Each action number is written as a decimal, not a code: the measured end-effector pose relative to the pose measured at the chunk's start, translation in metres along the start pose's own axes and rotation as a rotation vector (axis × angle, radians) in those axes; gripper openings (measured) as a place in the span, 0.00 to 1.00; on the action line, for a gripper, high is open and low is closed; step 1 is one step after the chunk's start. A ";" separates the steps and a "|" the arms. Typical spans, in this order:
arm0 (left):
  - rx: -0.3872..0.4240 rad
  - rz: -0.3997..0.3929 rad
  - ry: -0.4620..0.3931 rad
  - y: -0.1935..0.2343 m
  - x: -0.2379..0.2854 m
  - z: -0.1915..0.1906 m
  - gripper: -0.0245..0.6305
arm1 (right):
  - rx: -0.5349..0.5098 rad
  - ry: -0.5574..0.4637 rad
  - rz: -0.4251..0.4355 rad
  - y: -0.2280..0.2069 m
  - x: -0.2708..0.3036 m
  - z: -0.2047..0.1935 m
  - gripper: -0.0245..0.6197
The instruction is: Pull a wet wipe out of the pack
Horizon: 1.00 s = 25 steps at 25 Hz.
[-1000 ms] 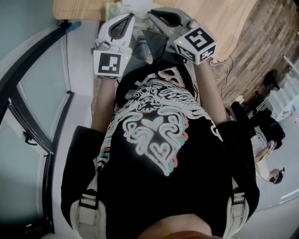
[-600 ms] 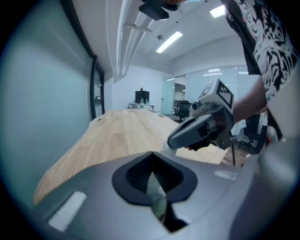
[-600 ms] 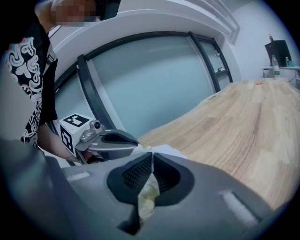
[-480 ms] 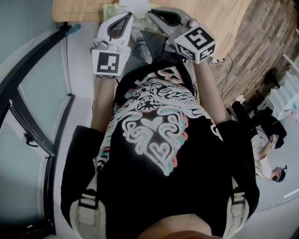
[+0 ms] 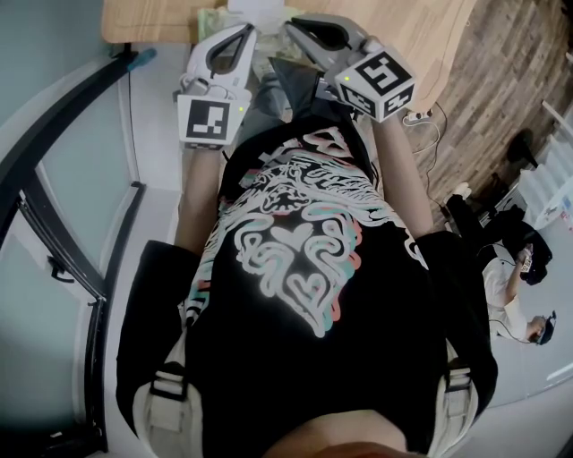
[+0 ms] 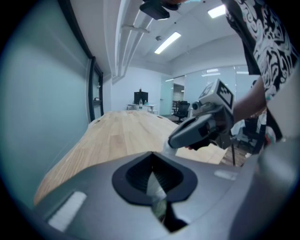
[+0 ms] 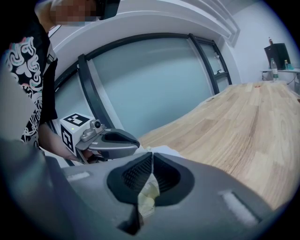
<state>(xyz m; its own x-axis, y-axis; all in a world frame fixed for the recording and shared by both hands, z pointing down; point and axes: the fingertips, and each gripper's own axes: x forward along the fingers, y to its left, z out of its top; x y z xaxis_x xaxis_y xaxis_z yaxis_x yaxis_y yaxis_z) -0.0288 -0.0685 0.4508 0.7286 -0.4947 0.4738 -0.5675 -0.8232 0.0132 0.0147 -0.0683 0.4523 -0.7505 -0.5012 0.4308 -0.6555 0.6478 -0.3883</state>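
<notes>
Wood table (image 5: 448,36); left gripper (image 6: 151,157) clamps pack (image 6: 157,192), right gripper (image 7: 152,156) wipe (image 7: 147,194); torso (image 5: 295,295) foreground.

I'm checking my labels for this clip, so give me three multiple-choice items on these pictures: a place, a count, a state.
1. The left gripper and right gripper reach over: A a wooden table; B a sink; C a shelf.
2. Marker cubes in the head view: A one; B two; C four.
3. The right gripper's jaws: A wide apart; B tips together; C out of view.
1A: pale wood planks lie under both tips. 2B: one cube rides on each gripper. 3B: the right gripper view shows the tips meeting.
</notes>
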 end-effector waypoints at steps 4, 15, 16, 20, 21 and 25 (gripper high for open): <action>-0.051 0.018 0.019 0.000 -0.003 -0.001 0.02 | -0.004 -0.002 -0.005 0.002 -0.001 0.001 0.05; -0.044 0.019 0.008 0.005 -0.008 0.005 0.02 | -0.009 -0.003 -0.025 0.004 -0.006 0.005 0.05; -0.044 0.020 0.007 0.005 -0.009 0.005 0.02 | -0.010 -0.002 -0.025 0.005 -0.005 0.006 0.05; -0.044 0.022 0.006 0.008 -0.011 0.005 0.02 | -0.016 0.001 -0.025 0.007 -0.006 0.008 0.05; -0.045 0.023 0.005 0.008 -0.011 0.006 0.02 | -0.017 0.001 -0.027 0.007 -0.006 0.008 0.05; -0.043 0.026 -0.003 0.009 -0.011 0.008 0.02 | -0.006 -0.018 -0.044 0.002 -0.011 0.013 0.05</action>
<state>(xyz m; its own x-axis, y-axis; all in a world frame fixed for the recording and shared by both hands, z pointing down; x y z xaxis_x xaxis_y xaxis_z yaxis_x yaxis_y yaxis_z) -0.0385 -0.0728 0.4384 0.7143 -0.5171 0.4716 -0.6024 -0.7973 0.0382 0.0208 -0.0685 0.4363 -0.7226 -0.5393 0.4324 -0.6871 0.6286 -0.3642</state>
